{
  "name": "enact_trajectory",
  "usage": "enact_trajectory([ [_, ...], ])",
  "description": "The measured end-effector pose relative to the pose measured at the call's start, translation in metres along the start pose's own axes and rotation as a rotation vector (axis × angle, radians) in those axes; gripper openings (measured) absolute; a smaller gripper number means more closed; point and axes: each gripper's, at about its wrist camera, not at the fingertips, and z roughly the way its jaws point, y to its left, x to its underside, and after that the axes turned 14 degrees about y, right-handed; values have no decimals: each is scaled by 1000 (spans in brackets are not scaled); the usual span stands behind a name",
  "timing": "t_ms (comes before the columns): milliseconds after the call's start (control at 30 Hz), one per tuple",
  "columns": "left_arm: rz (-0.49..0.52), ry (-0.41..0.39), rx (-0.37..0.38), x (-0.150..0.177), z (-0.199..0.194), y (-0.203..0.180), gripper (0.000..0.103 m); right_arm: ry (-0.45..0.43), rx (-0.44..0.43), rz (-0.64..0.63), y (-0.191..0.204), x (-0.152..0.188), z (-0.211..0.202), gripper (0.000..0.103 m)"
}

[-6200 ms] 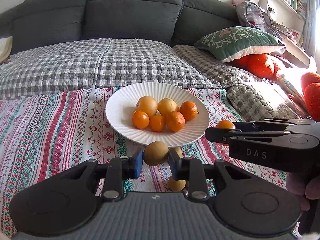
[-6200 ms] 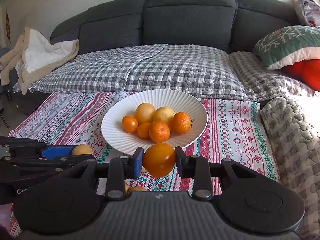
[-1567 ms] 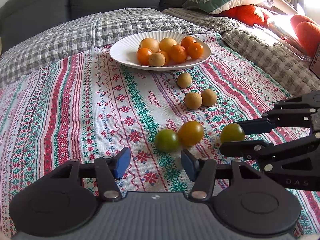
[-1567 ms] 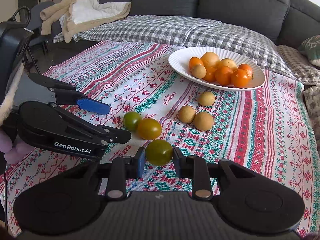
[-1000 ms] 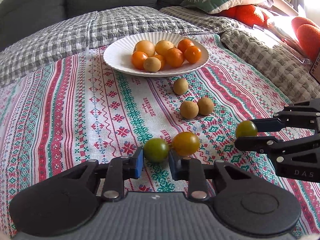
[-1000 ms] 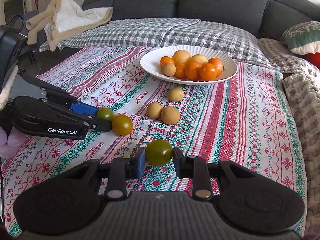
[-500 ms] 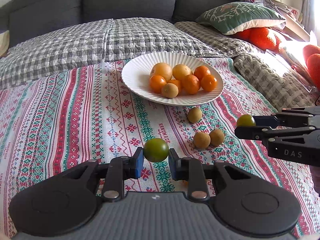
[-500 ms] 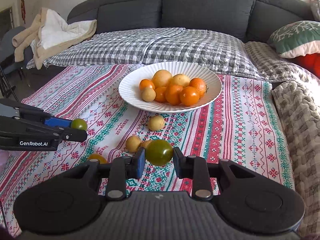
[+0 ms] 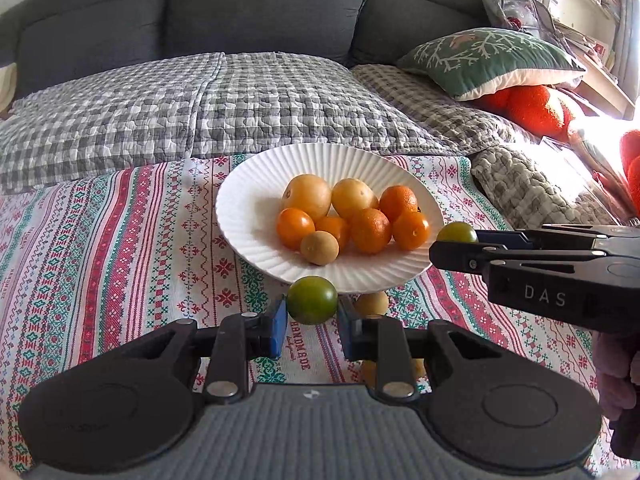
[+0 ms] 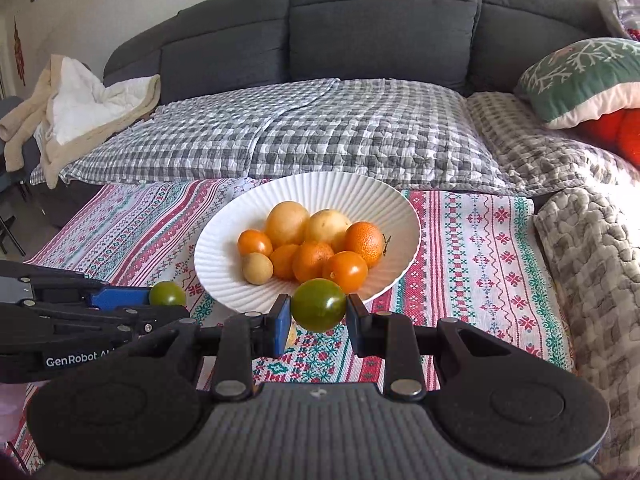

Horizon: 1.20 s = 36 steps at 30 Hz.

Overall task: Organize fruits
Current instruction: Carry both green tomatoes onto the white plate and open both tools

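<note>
Green tomatoes sit pinched in both my tools: one tomato in the left gripper, another tomato in the right gripper. Both hang at the near rim of the white plate of oranges, above the striped cloth.

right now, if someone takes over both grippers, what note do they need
Left gripper: shut on a green tomato, held near the front rim of the white plate.
Right gripper: shut on a second green tomato, also at the plate's near edge.
Done: the plate holds oranges, two yellow fruits and one small tan fruit.
Left: drop both tomatoes on the plate, then fetch the tan fruit on the striped cloth; more lies partly hidden behind the left gripper.
</note>
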Motion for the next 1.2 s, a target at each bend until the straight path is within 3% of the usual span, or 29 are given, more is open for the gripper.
enact_trajectory([
  [433, 24, -5, 29, -23, 32, -29, 22, -9, 34, 112, -37, -31, 23, 27],
  [633, 23, -8, 22, -27, 43, -28, 22, -21, -59, 193, -59, -46, 30, 27],
  [1200, 18, -22, 35, -30, 48, -26, 24, -15, -73, 181, -58, -57, 57, 30],
])
